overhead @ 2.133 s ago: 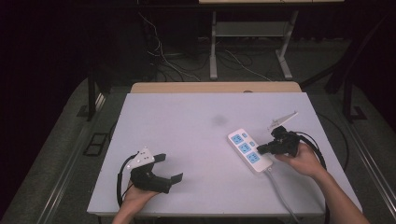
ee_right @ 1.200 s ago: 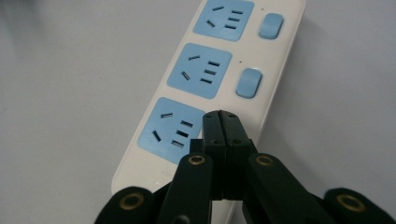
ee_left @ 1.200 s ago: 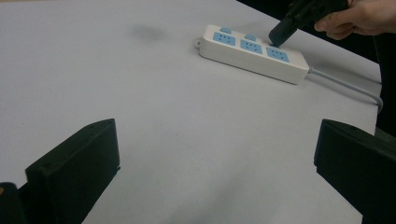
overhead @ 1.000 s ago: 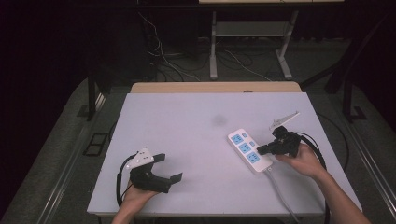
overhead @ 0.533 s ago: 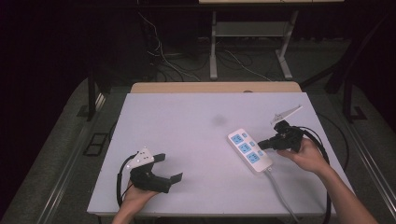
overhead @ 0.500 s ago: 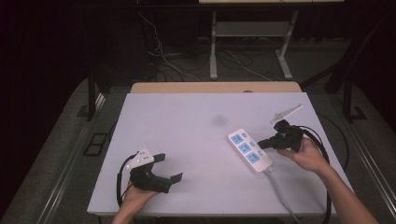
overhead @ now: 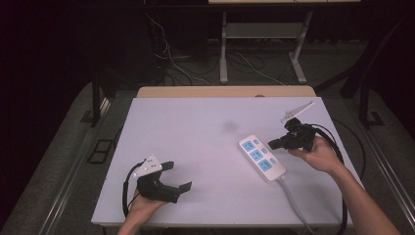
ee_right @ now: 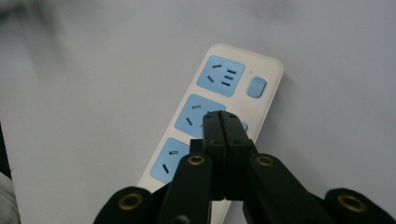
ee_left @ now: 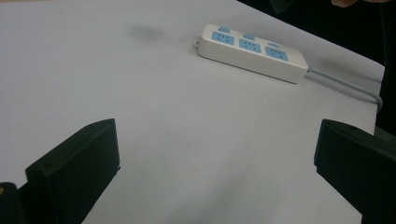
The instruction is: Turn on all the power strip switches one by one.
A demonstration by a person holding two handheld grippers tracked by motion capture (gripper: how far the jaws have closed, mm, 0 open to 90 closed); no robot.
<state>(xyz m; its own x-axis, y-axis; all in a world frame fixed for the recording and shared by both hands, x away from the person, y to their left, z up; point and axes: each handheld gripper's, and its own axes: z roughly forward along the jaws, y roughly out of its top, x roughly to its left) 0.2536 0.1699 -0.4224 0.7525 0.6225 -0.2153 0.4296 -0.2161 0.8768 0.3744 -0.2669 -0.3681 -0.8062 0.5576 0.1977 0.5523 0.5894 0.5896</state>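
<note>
White power strip (overhead: pixel 262 158) with three blue sockets and small blue switches lying flat on the table (overhead: pixel 195 142), toward its right half, grey cord (overhead: pixel 293 205) trailing off the near end. Right tongs (overhead: pixel 270 145) pressed together, nothing pinched between them, poised just beside the strip's right edge; in the right gripper view the joined tips (ee_right: pixel 222 126) hanging over the middle socket's switch side, seemingly clear of the plastic rather than pressing on it, though contact hard to rule out. Left tongs (overhead: pixel 178 177) spread wide and empty, parked well apart from the strip, near the table's front left; strip (ee_left: pixel 252 52) seen far ahead between the open jaws in the left gripper view.

Step in hand, by judgement: working the strip's switches with the closed tips used as a poker. Next move likely calls for lining the tips squarely over one small switch, then a short, straight push down, gentle enough not to skid the strip across the table. Steadying the strip with the left tongs possibly useful.
</note>
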